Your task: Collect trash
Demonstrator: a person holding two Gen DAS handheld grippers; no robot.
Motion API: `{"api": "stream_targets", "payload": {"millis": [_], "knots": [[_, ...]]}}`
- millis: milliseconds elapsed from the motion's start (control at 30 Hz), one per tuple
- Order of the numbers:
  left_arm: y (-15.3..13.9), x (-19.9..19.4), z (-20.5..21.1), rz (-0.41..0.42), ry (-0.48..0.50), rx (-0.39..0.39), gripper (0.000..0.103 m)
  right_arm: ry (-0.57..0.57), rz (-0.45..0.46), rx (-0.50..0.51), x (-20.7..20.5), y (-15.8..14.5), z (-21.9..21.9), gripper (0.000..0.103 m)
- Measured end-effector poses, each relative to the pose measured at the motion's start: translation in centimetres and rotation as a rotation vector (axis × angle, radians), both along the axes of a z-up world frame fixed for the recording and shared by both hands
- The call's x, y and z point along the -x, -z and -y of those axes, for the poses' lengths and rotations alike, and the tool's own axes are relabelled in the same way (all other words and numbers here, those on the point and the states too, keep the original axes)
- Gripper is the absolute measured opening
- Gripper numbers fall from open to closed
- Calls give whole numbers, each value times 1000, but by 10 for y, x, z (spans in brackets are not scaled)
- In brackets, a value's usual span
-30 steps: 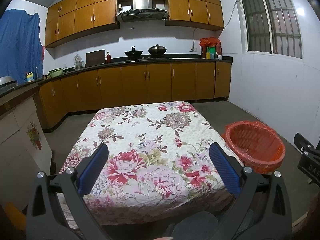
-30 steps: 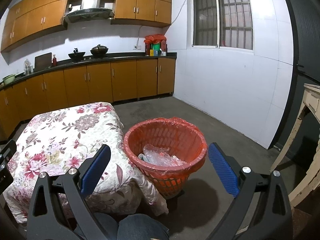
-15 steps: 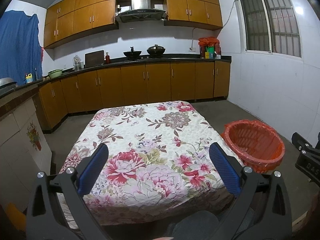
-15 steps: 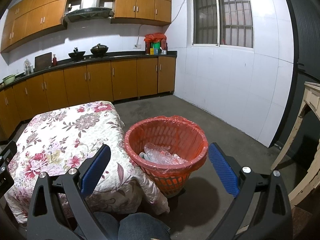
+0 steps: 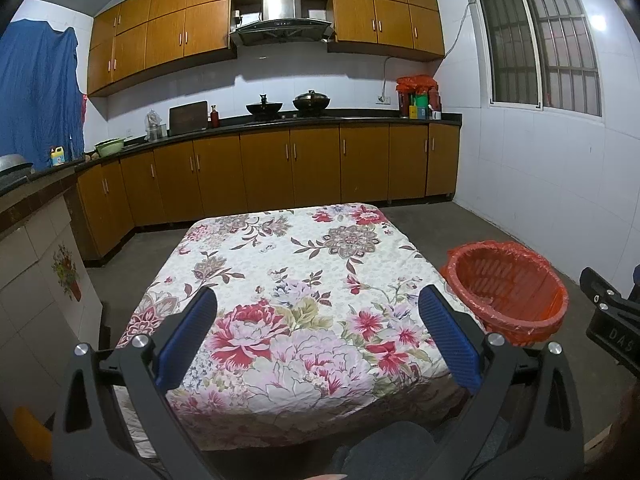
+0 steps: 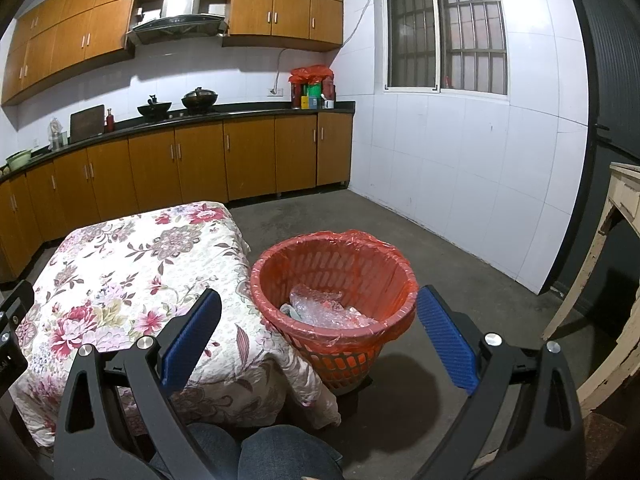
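Nearest, knees in blue denim (image 6: 256,454) at the bottom edge of the right wrist view. Just above them, right gripper (image 6: 318,334) spread wide, blue pads (image 6: 192,336) far apart, nothing between. Left gripper (image 5: 318,334) likewise gaping and empty, held over the near edge of a table under a floral cloth (image 5: 288,280). Cloth top bare of loose items in both views.

Just beside the table's right corner, on the grey floor: an orange basket (image 6: 384,264) lined with an orange plastic bag, upright, rim touching or nearly touching the hanging cloth. Inside, crumpled clear plastic trash (image 6: 328,308) piled at the bottom, seen only from the right wrist. From the left wrist, same basket (image 5: 516,316) at the right, contents hidden by the rim.

At the far right of the right wrist view, a worn cream wooden frame (image 6: 612,280).

Further back, brown base cabinets (image 5: 312,168) under a dark counter with two black woks (image 5: 312,101), a range hood (image 5: 282,20) above, a barred window (image 5: 538,40) on the right wall, blue fabric (image 5: 36,92) hanging at the far left.
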State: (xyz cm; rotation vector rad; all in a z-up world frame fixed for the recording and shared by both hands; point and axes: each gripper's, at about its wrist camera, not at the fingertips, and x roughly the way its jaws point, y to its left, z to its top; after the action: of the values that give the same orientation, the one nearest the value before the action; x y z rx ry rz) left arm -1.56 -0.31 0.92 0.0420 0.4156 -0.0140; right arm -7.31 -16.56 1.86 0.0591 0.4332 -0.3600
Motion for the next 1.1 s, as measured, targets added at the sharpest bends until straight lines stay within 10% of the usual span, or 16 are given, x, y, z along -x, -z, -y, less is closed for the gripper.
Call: {"api": "stream_targets", "payload": {"millis": [1100], "knots": [[3, -2, 0, -6, 3, 2, 99, 0, -7, -3, -1, 6, -3, 98]]}}
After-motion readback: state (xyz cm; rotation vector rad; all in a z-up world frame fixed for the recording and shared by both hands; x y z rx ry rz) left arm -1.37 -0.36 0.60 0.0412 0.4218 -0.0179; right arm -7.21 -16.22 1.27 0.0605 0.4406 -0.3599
